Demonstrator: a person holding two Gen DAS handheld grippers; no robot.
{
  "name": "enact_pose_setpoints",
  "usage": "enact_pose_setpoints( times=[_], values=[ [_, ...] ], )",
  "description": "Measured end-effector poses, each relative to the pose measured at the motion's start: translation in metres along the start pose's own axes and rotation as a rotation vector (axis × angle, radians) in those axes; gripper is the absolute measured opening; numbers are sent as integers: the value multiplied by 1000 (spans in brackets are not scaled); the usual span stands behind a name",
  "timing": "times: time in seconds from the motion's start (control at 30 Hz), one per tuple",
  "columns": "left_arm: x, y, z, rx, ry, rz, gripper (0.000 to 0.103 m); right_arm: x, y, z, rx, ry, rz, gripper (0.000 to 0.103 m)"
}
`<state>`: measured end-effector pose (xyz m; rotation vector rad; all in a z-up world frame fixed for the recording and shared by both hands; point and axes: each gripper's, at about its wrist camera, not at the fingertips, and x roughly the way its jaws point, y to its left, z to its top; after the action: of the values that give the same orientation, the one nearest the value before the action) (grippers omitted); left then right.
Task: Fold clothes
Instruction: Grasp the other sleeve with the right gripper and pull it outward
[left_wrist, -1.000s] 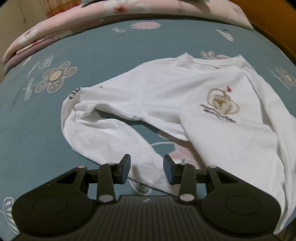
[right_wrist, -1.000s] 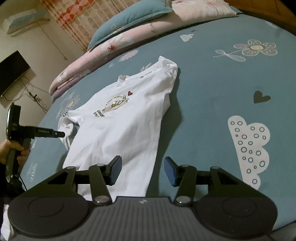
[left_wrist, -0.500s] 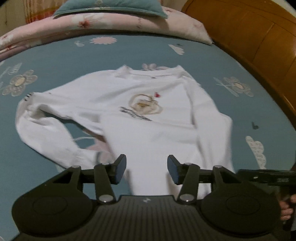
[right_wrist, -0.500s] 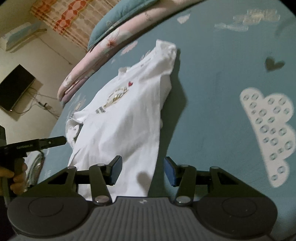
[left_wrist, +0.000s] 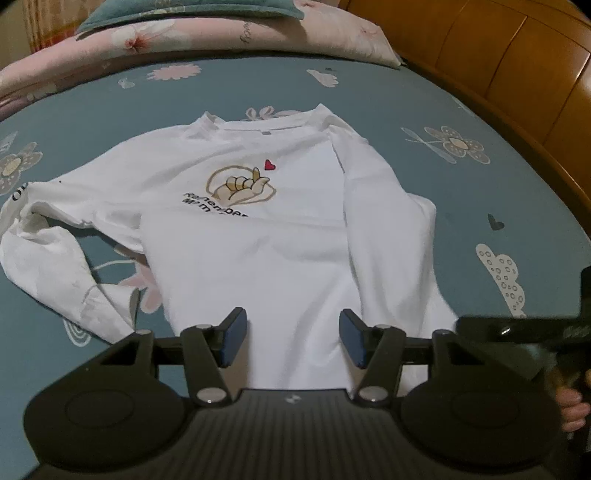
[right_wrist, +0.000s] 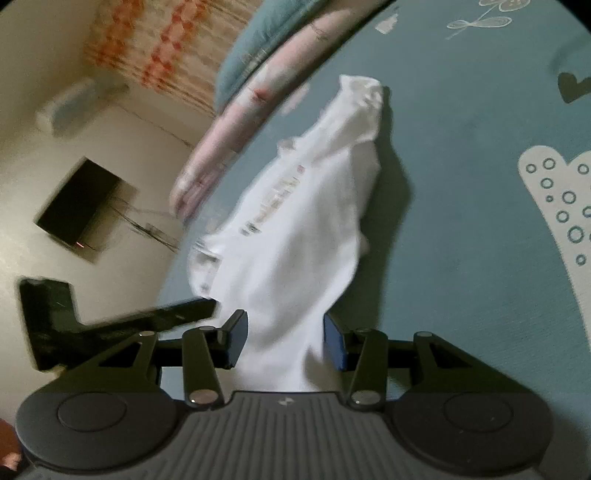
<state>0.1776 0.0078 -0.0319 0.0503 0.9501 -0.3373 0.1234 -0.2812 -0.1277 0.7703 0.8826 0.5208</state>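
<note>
Shirt (left_wrist: 258, 236), one, white: spread face-up on bed (left_wrist: 461, 206), one sleeve laid in over the body, the other crumpled beside it; partly folded at most. Left gripper (left_wrist: 290, 338), right gripper (right_wrist: 283, 341), near the shirt's hem: jaws parted, grasping nothing. Pillows beyond the collar: count unclear.

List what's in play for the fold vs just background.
In play:
white long-sleeved shirt, spread face up
left gripper, open
right gripper, open

Background:
teal bedsheet
pink floral quilt
wooden headboard
wall TV
</note>
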Motion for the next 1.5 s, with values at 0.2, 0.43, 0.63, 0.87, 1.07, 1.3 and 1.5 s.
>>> enact_pose_setpoints(
  times=[0.2,0.43,0.63,0.87,1.07,1.3,1.5],
  values=[
    [2,-1,-2,11,5,7,58,7,-5,-4,3,6,0,12],
    [2,-2,-3,24,2,-5,60,-12,12,8,-106,-17,33,1],
    [1,-5,-3,38,0,-22,61,-40,31,39,-237,-55,-77,1],
    [-3,-14,-2,71,-21,-51,68,-80,32,72,-361,-88,-284,1],
    [1,-23,1,83,-23,-56,68,-111,22,98,-423,-109,-485,1],
    [11,-36,1,97,-5,-79,74,-135,11,113,-474,-138,-665,1],
    [17,-53,2,129,8,-101,75,-143,3,125,-489,-167,-779,1]
  ],
)
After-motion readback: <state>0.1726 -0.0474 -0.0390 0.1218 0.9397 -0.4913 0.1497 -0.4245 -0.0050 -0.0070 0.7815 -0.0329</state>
